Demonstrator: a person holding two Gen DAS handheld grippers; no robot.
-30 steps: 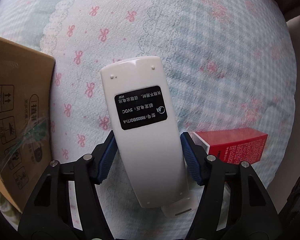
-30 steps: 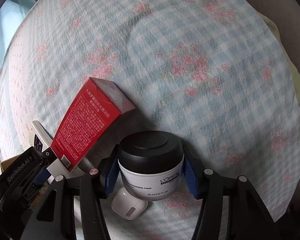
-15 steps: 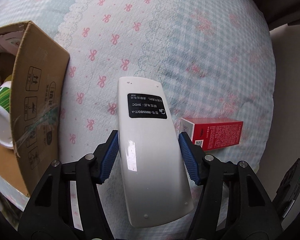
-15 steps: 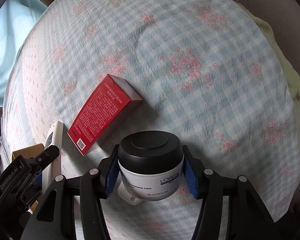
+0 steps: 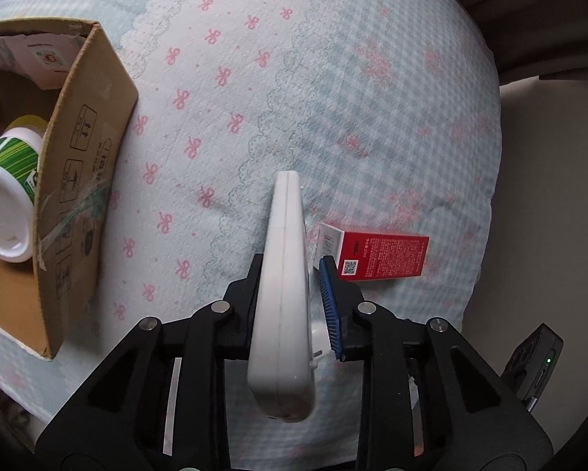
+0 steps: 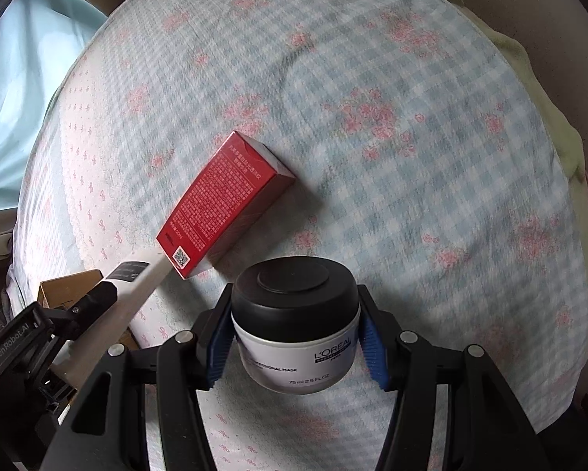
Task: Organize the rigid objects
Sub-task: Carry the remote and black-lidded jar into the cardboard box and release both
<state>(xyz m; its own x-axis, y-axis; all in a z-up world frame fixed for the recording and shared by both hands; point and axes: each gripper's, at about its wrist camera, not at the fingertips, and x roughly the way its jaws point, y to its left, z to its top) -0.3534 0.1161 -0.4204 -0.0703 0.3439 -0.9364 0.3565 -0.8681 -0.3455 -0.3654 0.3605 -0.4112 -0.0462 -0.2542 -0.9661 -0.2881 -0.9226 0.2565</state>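
My left gripper (image 5: 290,263) holds a white remote (image 5: 284,306) above the bedspread. The remote stands on edge between the blue pads, and the jaws are closing on its thin sides. In the right wrist view the same remote (image 6: 137,278) sticks out of the left gripper (image 6: 97,298), its tip near a red carton (image 6: 223,204). My right gripper (image 6: 294,290) is shut on a white jar with a black lid (image 6: 294,333), held clear of the bed. The red carton (image 5: 380,255) lies flat, just right of the left gripper's right finger.
An open cardboard box (image 5: 82,180) stands at the left on the bed, with a white and green cup (image 5: 7,196) and other packs inside. The checked and bow-print bedspread (image 5: 333,98) spreads ahead. The bed's edge drops away at the right.
Both grippers have risen with their loads. The remote has turned from flat to edge-on between the left jaws, which have narrowed. More of the cardboard box has come into the left view.
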